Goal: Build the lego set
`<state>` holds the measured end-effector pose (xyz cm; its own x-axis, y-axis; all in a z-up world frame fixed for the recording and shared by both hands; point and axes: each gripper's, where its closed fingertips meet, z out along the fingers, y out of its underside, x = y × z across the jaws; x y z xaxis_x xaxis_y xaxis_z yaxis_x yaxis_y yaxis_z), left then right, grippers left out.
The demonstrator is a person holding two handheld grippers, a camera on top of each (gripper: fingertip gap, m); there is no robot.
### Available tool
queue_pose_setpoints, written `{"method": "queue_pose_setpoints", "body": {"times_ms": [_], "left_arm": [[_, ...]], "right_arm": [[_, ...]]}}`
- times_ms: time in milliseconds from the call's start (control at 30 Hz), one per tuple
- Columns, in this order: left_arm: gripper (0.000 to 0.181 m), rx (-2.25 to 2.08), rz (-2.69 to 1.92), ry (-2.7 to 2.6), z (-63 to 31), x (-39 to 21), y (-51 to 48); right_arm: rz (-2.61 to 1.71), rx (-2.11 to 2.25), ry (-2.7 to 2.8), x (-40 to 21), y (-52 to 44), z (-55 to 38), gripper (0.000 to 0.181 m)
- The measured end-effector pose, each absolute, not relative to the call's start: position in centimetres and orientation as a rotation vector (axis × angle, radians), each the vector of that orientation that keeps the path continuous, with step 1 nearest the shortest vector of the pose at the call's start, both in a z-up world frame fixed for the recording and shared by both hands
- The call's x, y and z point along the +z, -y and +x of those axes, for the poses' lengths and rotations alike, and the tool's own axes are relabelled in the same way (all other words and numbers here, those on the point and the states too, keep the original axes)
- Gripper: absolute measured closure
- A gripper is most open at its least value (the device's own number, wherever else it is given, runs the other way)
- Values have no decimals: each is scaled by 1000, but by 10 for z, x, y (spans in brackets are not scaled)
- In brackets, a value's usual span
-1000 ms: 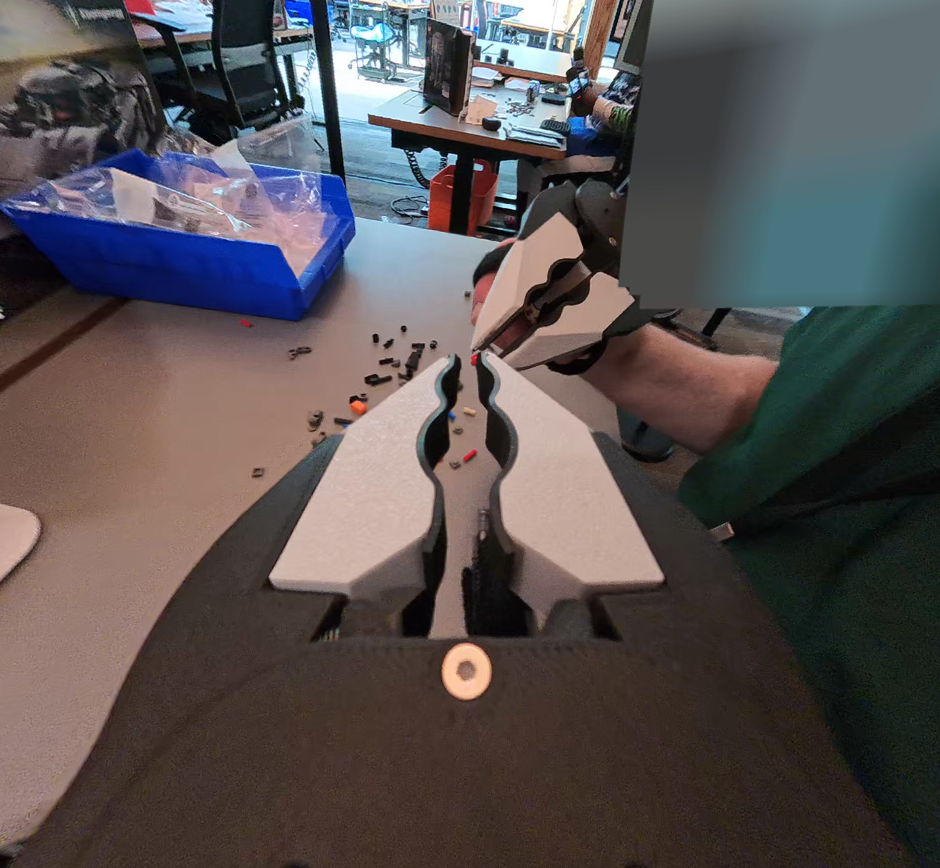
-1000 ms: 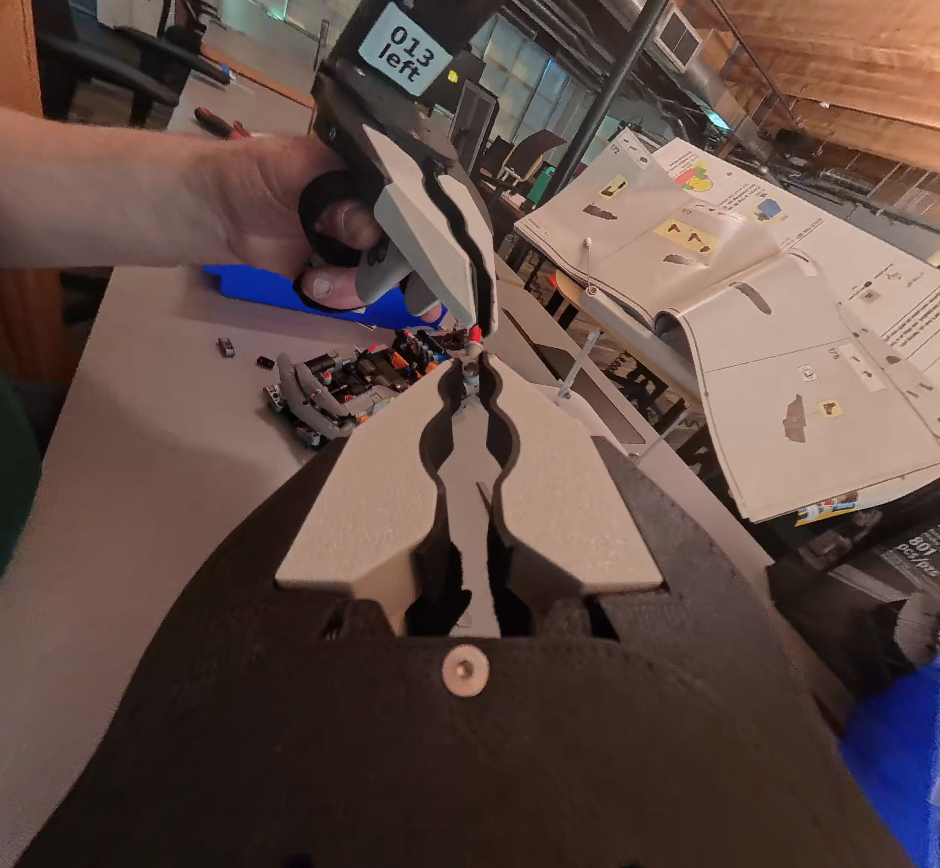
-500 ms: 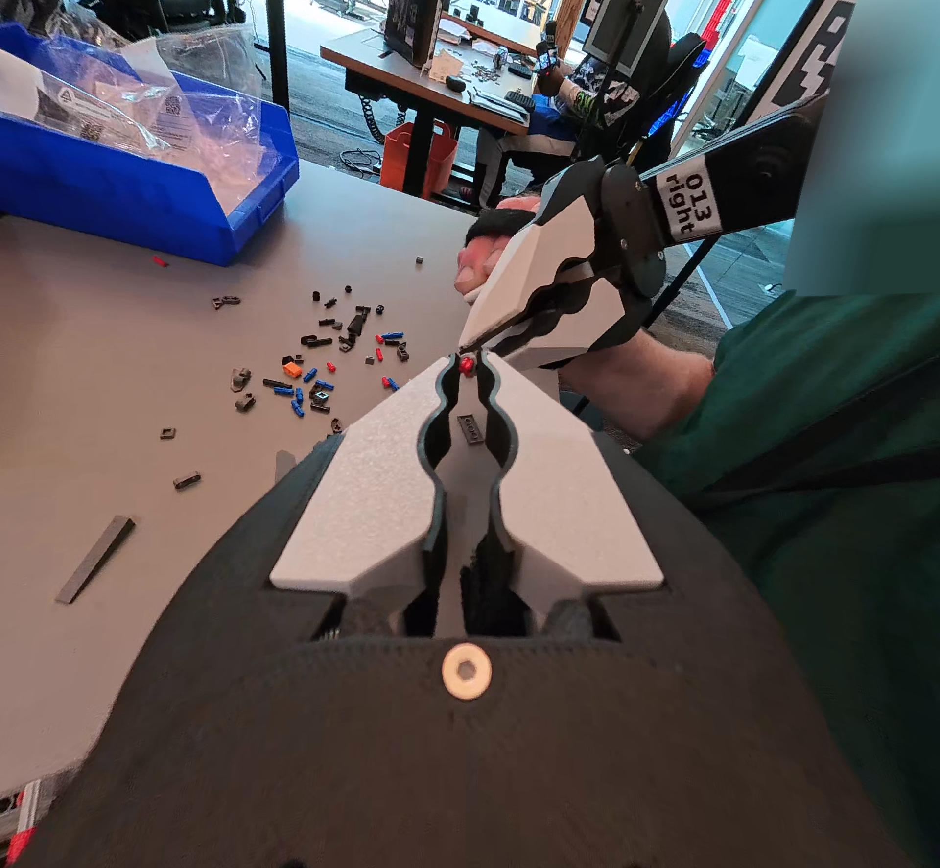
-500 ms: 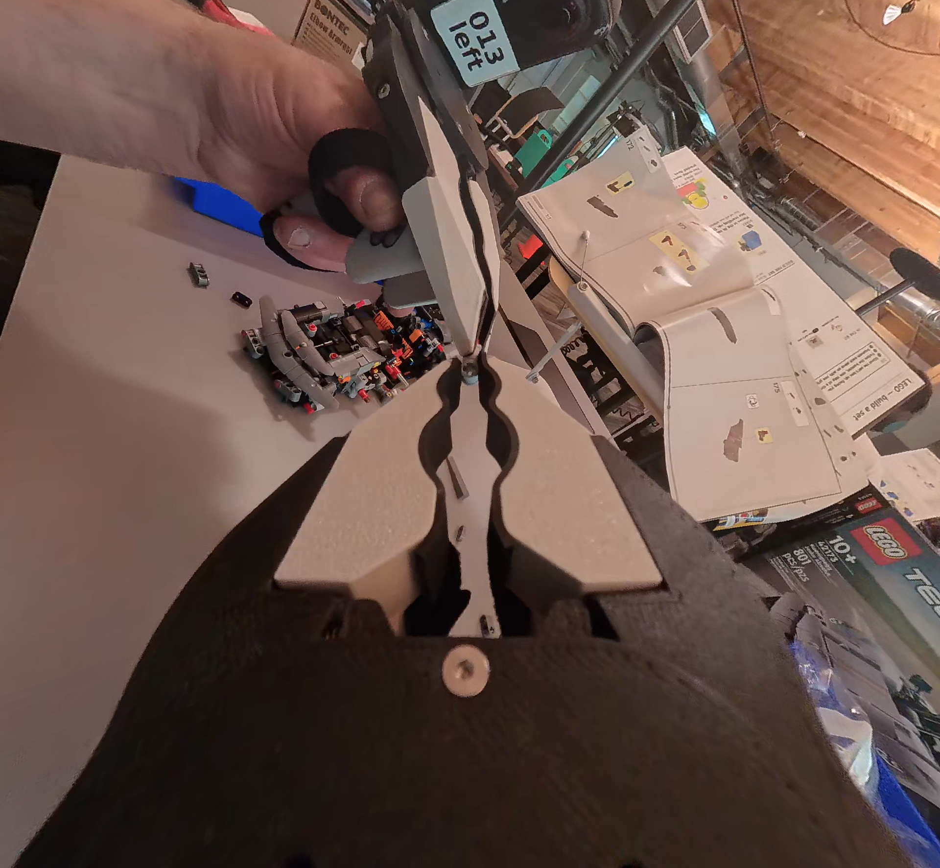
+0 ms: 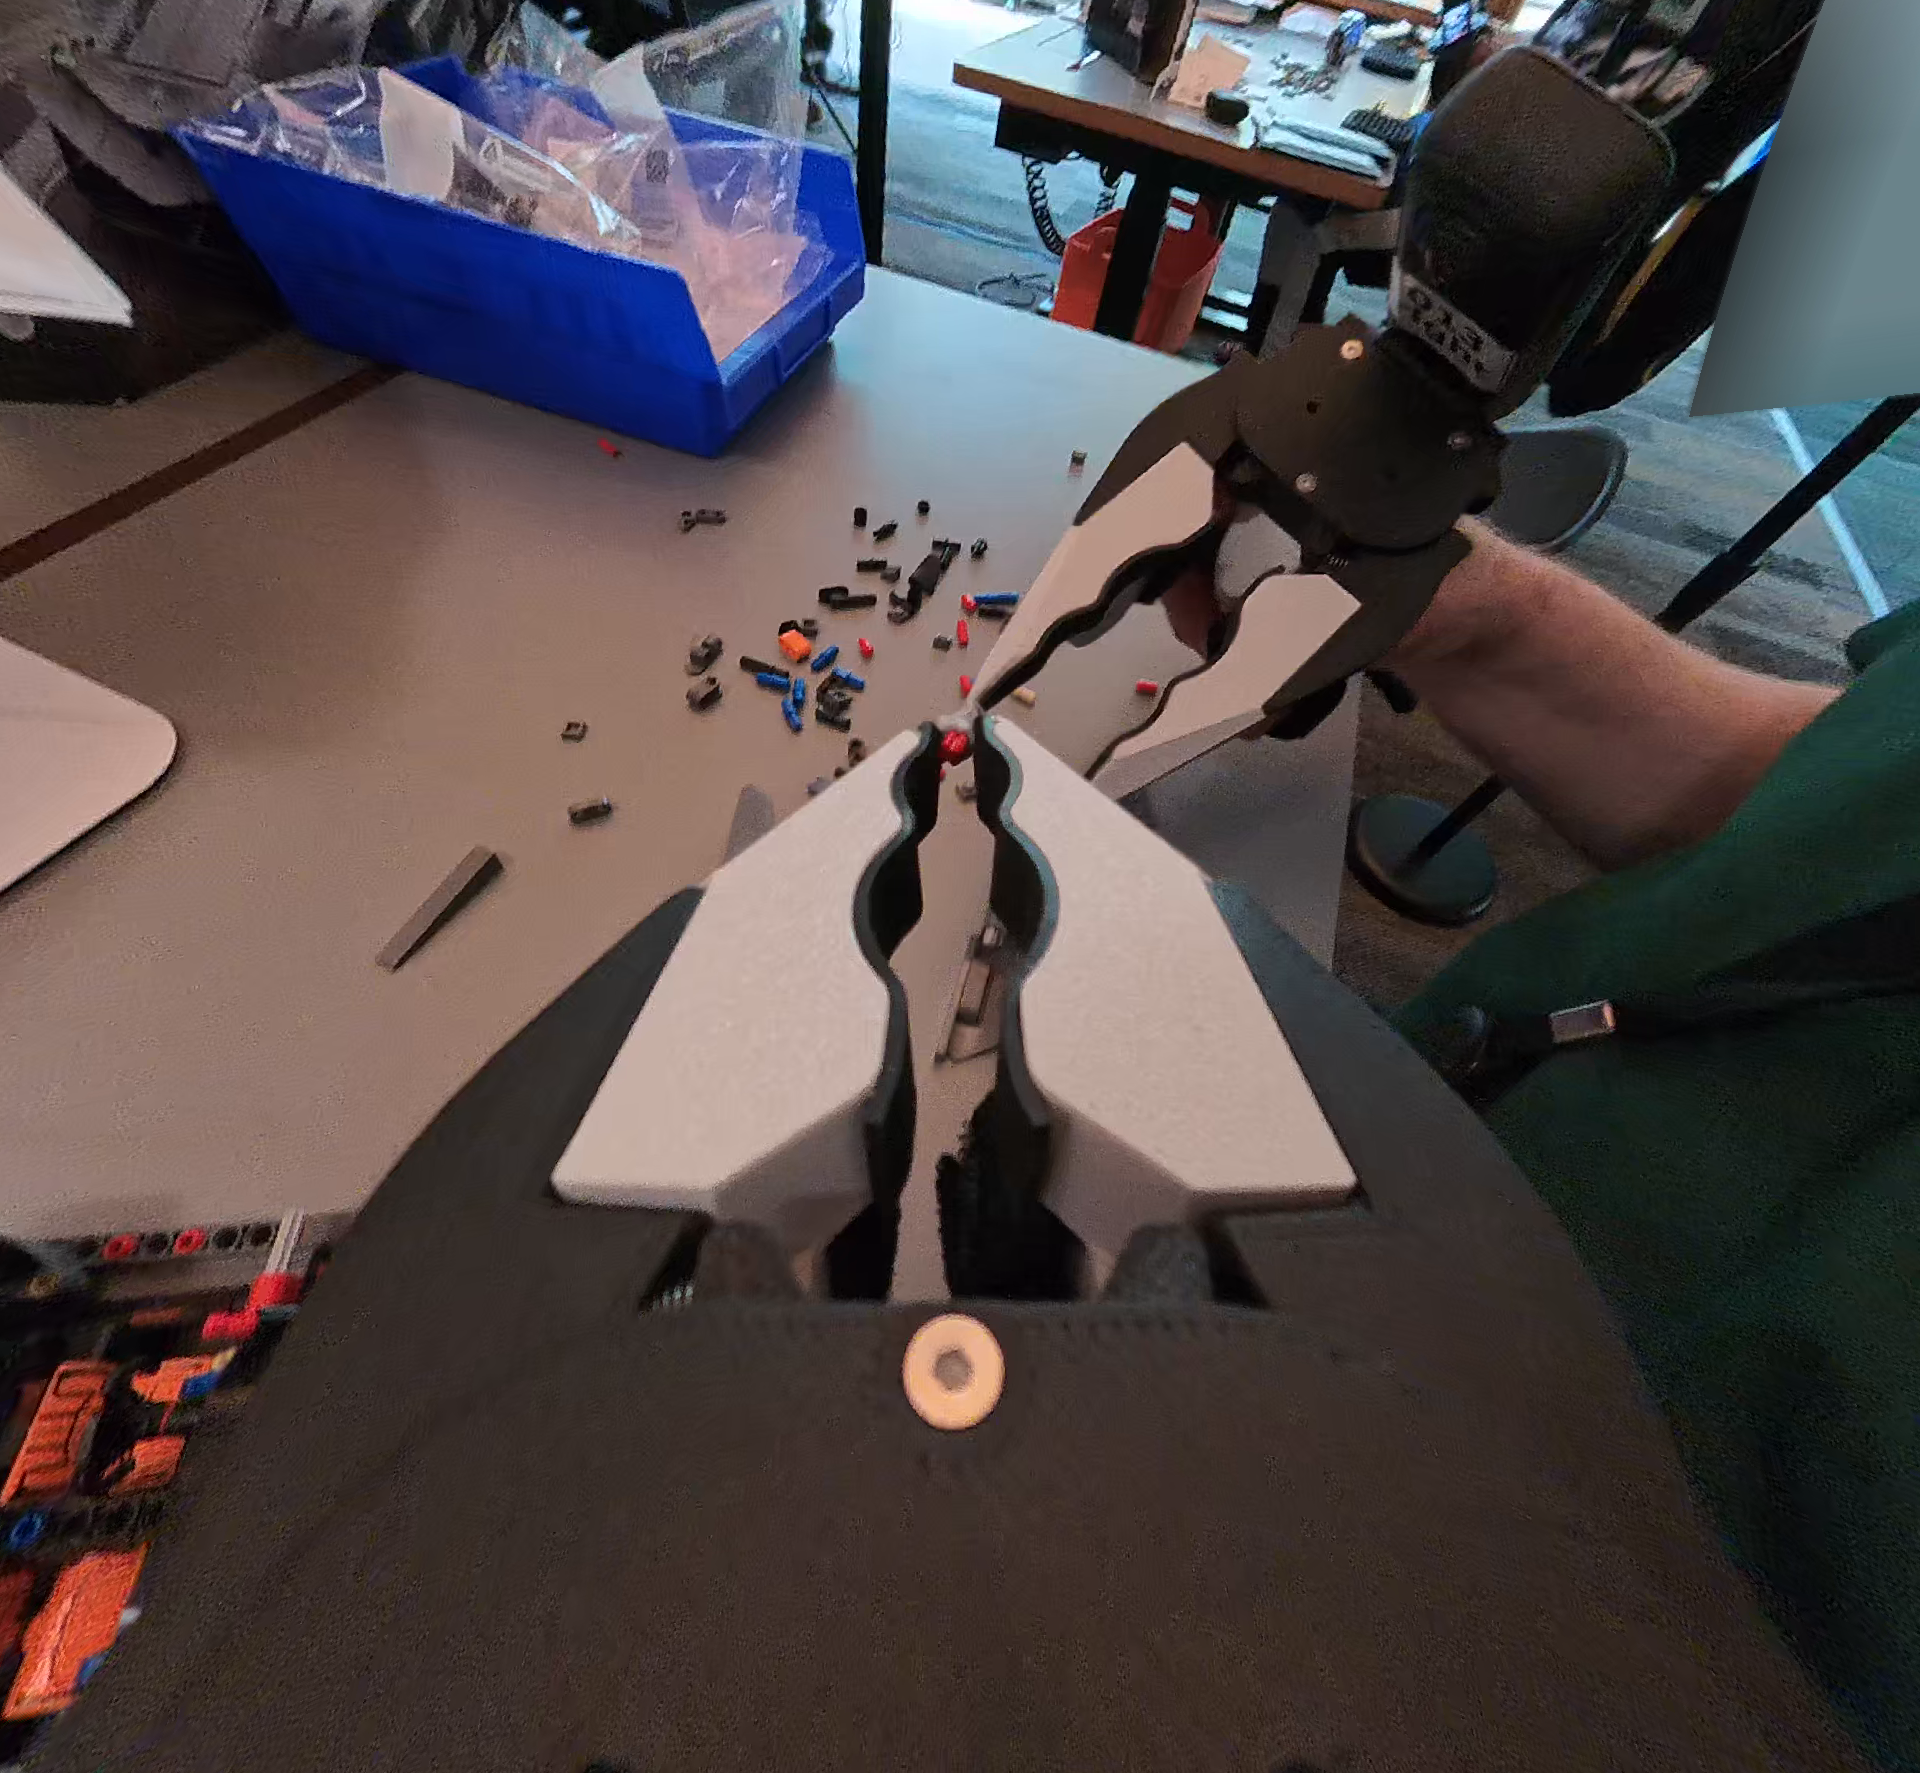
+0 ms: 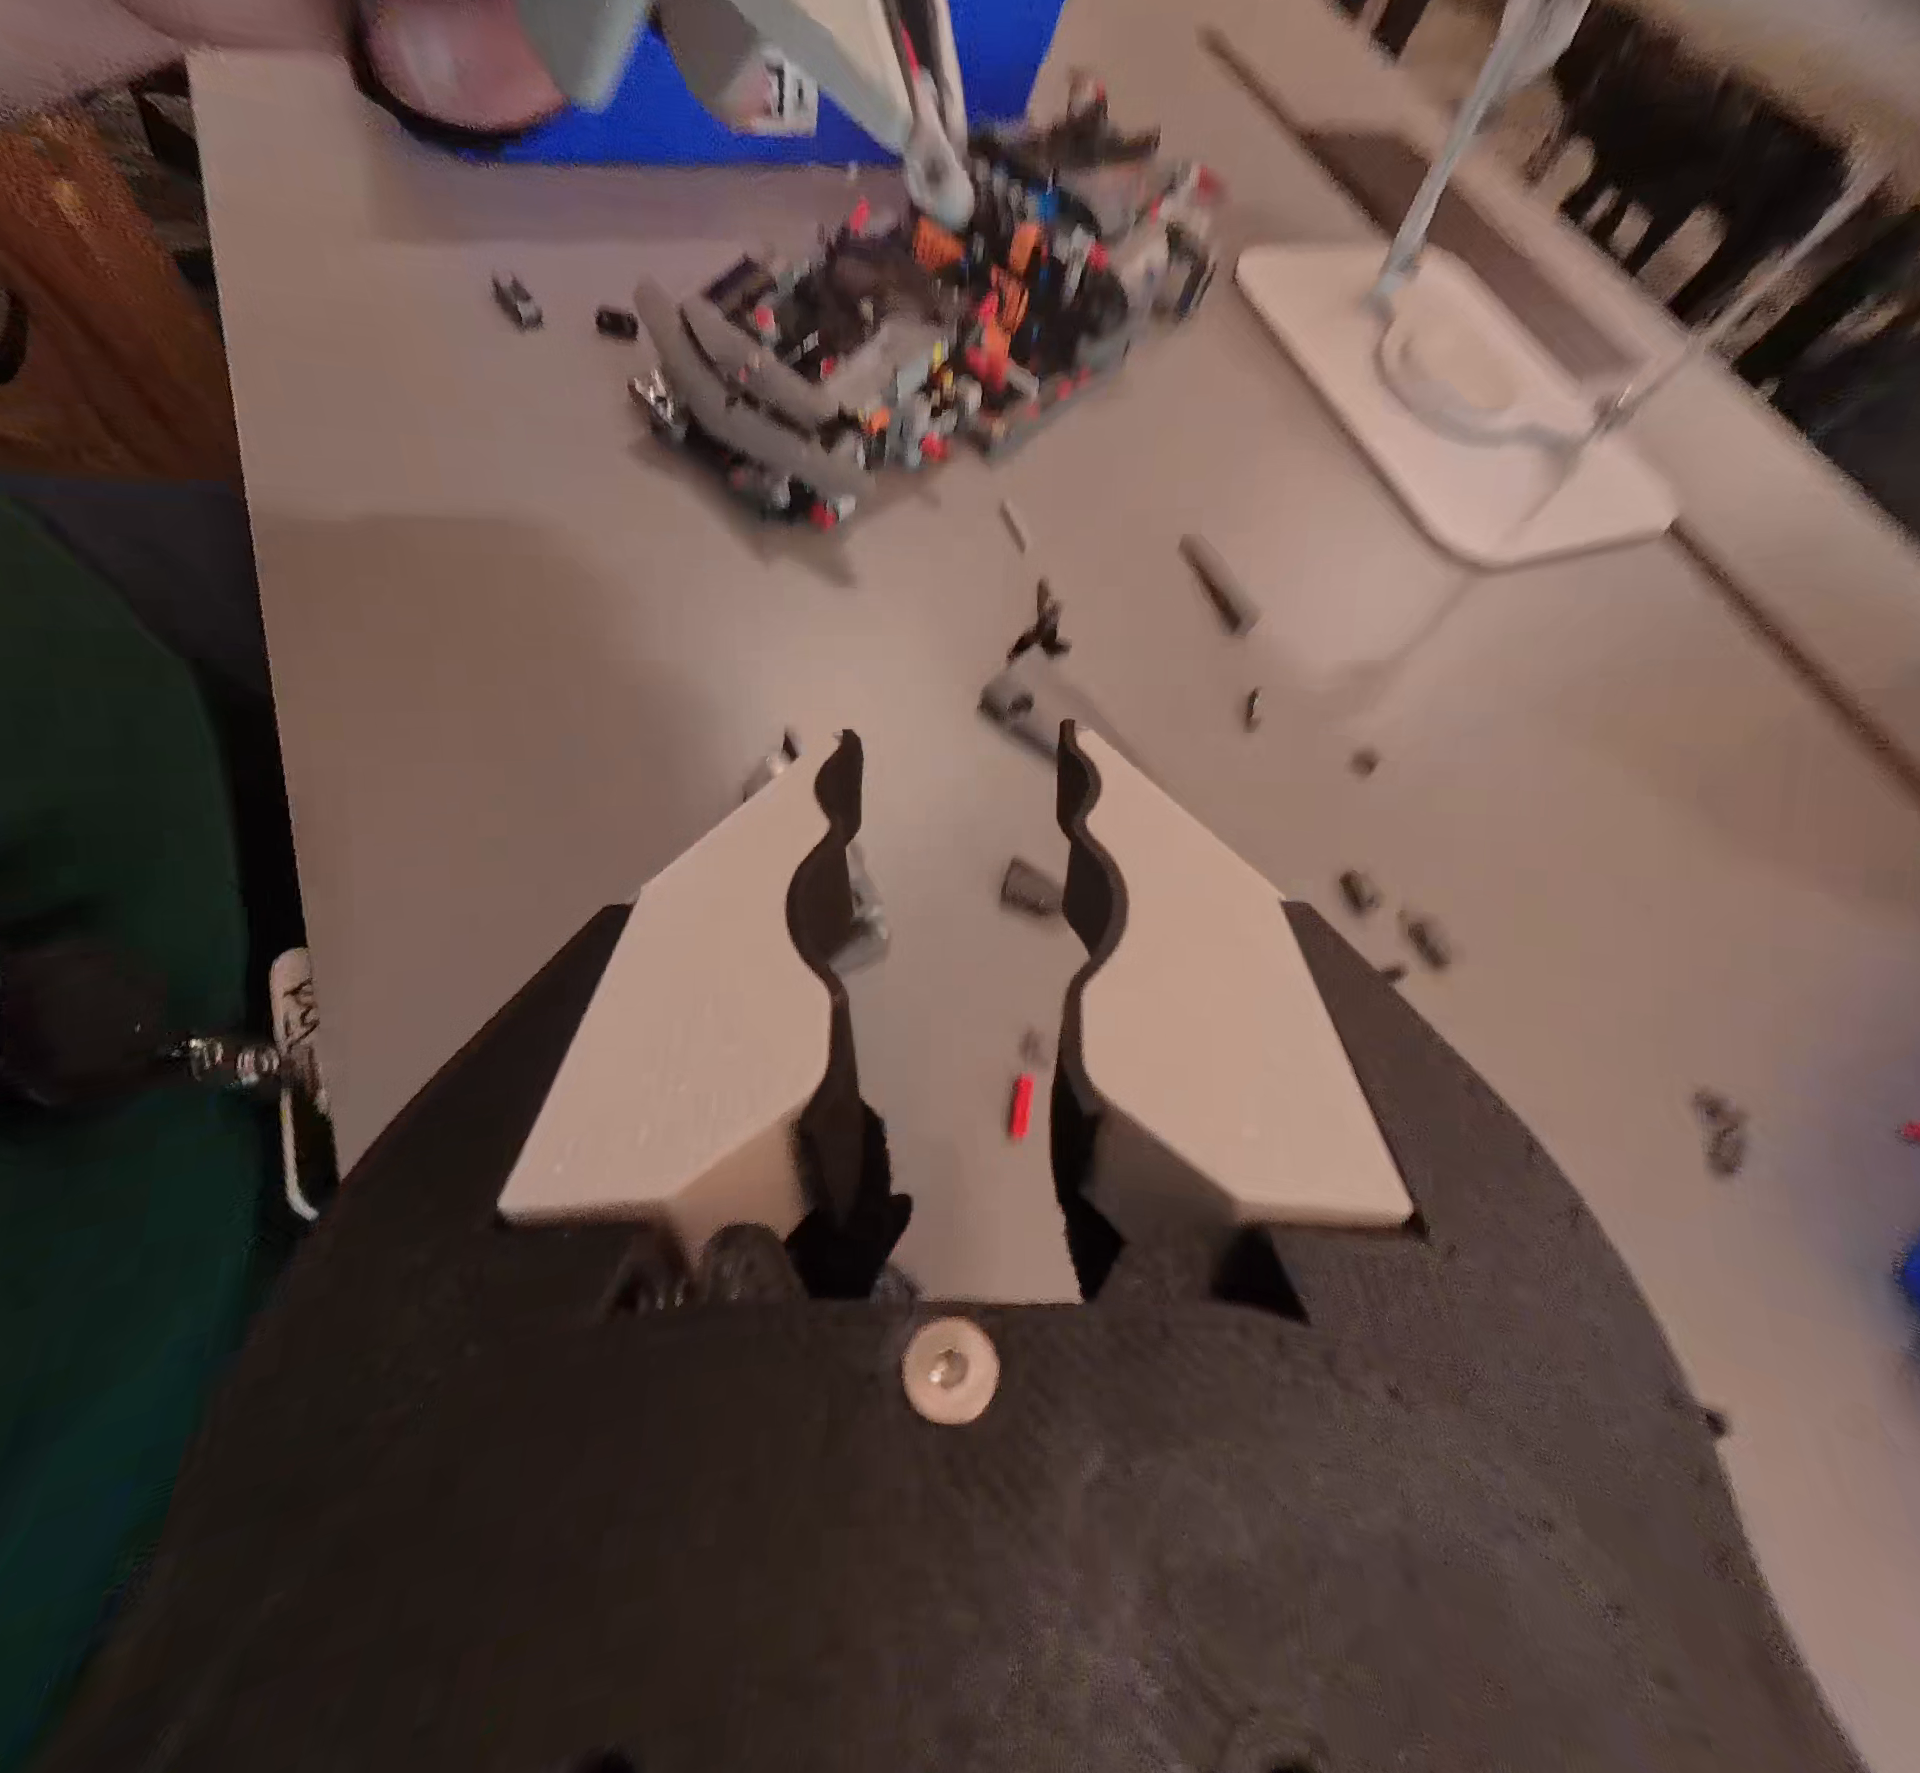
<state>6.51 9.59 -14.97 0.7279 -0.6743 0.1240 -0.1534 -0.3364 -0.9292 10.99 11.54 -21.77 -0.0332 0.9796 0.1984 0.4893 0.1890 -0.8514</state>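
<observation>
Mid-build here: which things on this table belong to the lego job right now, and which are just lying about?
Part of the job:
- small red piece, pinched by the left gripper
- right gripper, open
- half-built model
- loose pieces on the table
- blue bin of part bags

Just lying about:
- white stand base
- orange basket on the floor
- far desk

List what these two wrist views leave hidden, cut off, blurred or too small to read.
- Left wrist view: the partly built lego model is cut off by the frame edge and covered by the left gripper body.
- Same view: the small red piece at its tips is too tiny to identify.
- Right wrist view: motion blur smears the model's detail.
- Right gripper open; loose pieces below are blurred.
</observation>
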Motion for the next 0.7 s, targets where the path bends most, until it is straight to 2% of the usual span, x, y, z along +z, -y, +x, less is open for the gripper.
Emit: {"method": "queue_pose_setpoints", "body": {"times_ms": [300,533,700], "left_arm": [[177,-563,-1954,-610,75,-189,-78],[177,-530,-2062,-590,87,-231,-67],[177,-455,-2105,-584,80,-249,-68]], "right_arm": [[-1686,719,1750,-292,-102,123,138],[-1699,693,1793,-306,-84,113,150],[-1706,782,1766,-300,-68,107,146]]}}
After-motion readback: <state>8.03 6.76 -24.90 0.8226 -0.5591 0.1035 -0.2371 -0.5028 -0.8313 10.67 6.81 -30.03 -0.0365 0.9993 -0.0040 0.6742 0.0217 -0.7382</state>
